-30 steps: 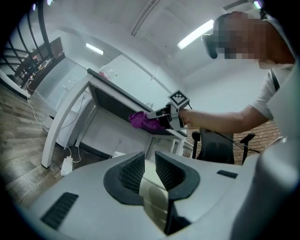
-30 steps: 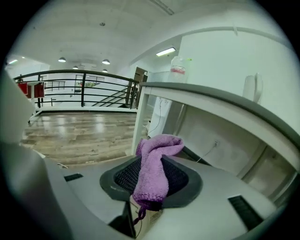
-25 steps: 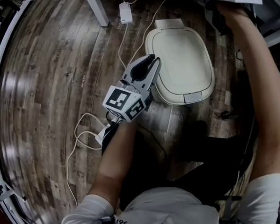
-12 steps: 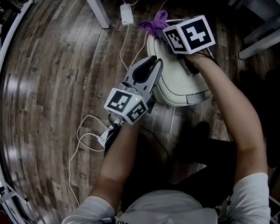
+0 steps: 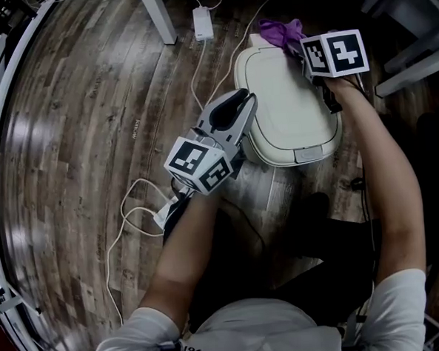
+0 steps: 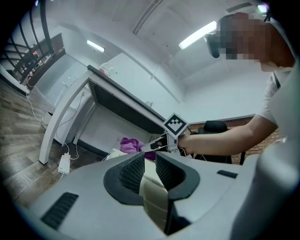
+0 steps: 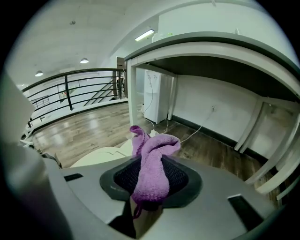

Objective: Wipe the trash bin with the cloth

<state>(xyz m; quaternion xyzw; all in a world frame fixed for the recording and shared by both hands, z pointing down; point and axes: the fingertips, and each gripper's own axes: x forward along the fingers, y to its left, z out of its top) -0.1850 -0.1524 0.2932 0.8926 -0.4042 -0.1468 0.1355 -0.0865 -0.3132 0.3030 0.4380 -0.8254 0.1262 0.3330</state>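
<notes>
The trash bin (image 5: pixel 285 104) stands on the wood floor (image 5: pixel 76 143) towards its far edge, lid shut and facing up, so the broad cream top is the surface on offer. The purple cloth (image 5: pixel 281 32) sits at the lid's far rim, bunched and hanging out past the tips of the right hand-held gripper (image 5: pixel 299 46). That gripper's jaws are clamped on the cloth's middle, leaving a loose tuft ahead of them. This looks deliberate: the soft end can meet the plastic before the hard tips do. The gripper tilts downward over the back of the lid, which reads as the start of a stroke from the far rim towards the person.

The left hand-held gripper (image 5: pixel 244 100) lies nearly level against the bin's left side. Its jaws are narrow, and the bin's cream rim fills the gap between them, so it seems to pinch the rim and brace the light bin against sliding. Wiping itself appears not yet begun.

A white power adapter (image 5: pixel 203 23) and its cable (image 5: pixel 197 70) lie on the floor just left of the bin, clear of both tools.
</notes>
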